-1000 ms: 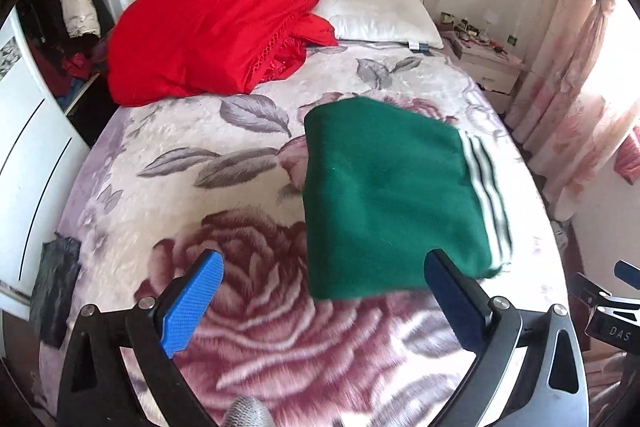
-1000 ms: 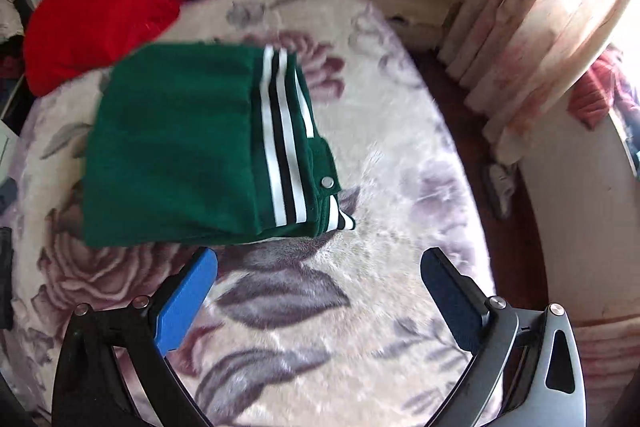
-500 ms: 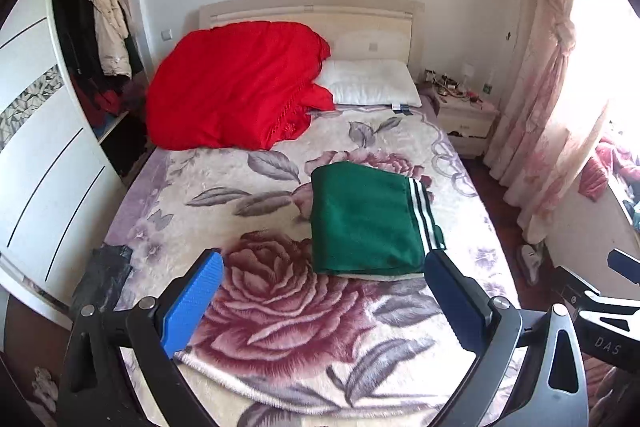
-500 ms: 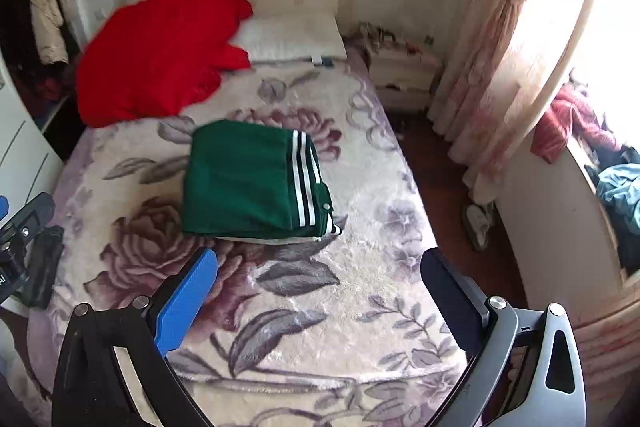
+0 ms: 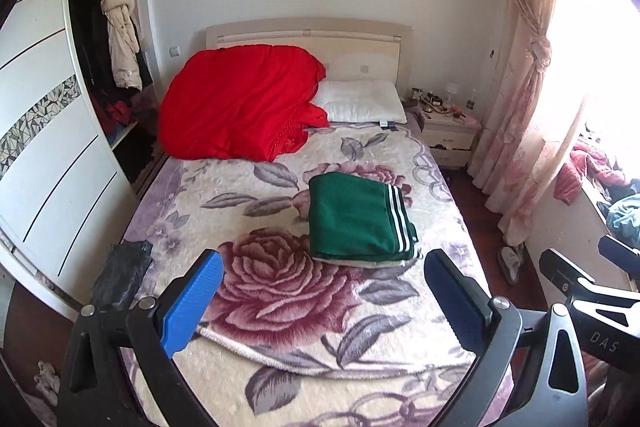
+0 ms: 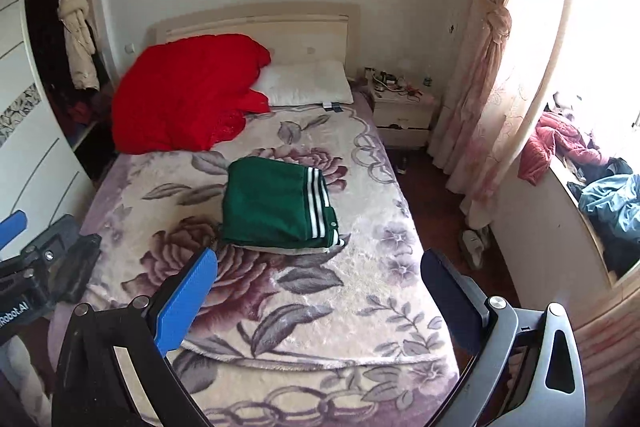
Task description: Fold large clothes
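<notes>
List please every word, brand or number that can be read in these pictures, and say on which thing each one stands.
"DAS": on the right gripper, seen from the left wrist camera.
"Robot.AI", its start cut off: on the left gripper, seen from the right wrist camera.
Green garment and nightstand items: no readable text.

My left hand-held gripper (image 5: pixel 320 301) is spread wide, its two blue-padded fingers (image 5: pixel 192 307) well apart with nothing between them. My right hand-held gripper (image 6: pixel 318 299) is spread just as wide and equally empty, its fingers (image 6: pixel 186 301) apart. Both are raised side by side, pointing forward and slightly down.
</notes>
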Demonstrator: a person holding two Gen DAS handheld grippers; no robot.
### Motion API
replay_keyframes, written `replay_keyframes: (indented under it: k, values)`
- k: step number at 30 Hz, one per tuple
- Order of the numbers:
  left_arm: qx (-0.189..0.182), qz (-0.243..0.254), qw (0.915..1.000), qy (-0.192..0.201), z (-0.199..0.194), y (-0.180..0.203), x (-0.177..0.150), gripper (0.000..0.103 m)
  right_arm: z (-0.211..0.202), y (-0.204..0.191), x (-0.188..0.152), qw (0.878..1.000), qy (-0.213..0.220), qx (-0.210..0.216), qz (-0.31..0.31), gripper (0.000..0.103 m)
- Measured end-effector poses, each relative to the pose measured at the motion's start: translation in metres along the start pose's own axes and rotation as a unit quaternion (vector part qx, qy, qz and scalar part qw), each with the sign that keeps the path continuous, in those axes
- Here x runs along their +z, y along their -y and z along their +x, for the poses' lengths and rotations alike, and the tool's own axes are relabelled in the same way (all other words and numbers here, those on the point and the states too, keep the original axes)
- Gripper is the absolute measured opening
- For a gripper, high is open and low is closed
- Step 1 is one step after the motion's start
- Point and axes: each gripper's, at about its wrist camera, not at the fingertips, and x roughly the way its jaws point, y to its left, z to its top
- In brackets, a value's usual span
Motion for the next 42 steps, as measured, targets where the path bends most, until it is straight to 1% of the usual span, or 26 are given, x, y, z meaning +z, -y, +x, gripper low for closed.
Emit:
replay_keyframes:
  k: [3, 7, 9, 13, 19, 28, 32, 42]
  values:
    - [0.007, -0.001, 0.9999, -0.009, -0.012, 0.000, -0.001, 0.103, -0.019, 0.000, -0.002, 1.000, -0.003, 0.010, -0.001, 0.103]
    - [0.012, 0.002, 0.9998, -0.014, -0.030, 0.002, -0.004, 0.103, -0.046, 0.002, 0.001, 1.000, 0.005, 0.017, 0.000, 0.103]
    - [0.008, -0.001, 0.9999, -0.015, -0.035, 0.002, -0.005, 0.103, -0.052, 0.003, 0.004, 1.000, 0.009, 0.018, -0.001, 0.103]
    - [0.008, -0.002, 0.9999, -0.007, -0.045, 0.004, -0.008, 0.103, -0.071, 0.002, 0.005, 1.000, 0.018, 0.015, -0.010, 0.103]
    - [0.013, -0.004, 0.9999, 0.005, -0.050, 0.006, -0.009, 0.103, -0.088, 0.002, 0.011, 0.999, 0.031, 0.012, -0.020, 0.103]
    - [0.031, -0.011, 0.9992, 0.023, -0.060, 0.005, -0.009, 0.103, -0.099, 0.007, 0.018, 0.999, 0.042, 0.016, -0.026, 0.103]
    - [0.040, -0.004, 0.9987, 0.031, -0.065, 0.007, -0.010, 0.103, -0.101, 0.006, 0.021, 0.998, 0.043, 0.019, -0.030, 0.103]
    - [0.037, -0.006, 0.9985, 0.040, -0.075, 0.005, -0.009, 0.103, -0.104, 0.009, 0.032, 0.998, 0.053, 0.031, -0.033, 0.103]
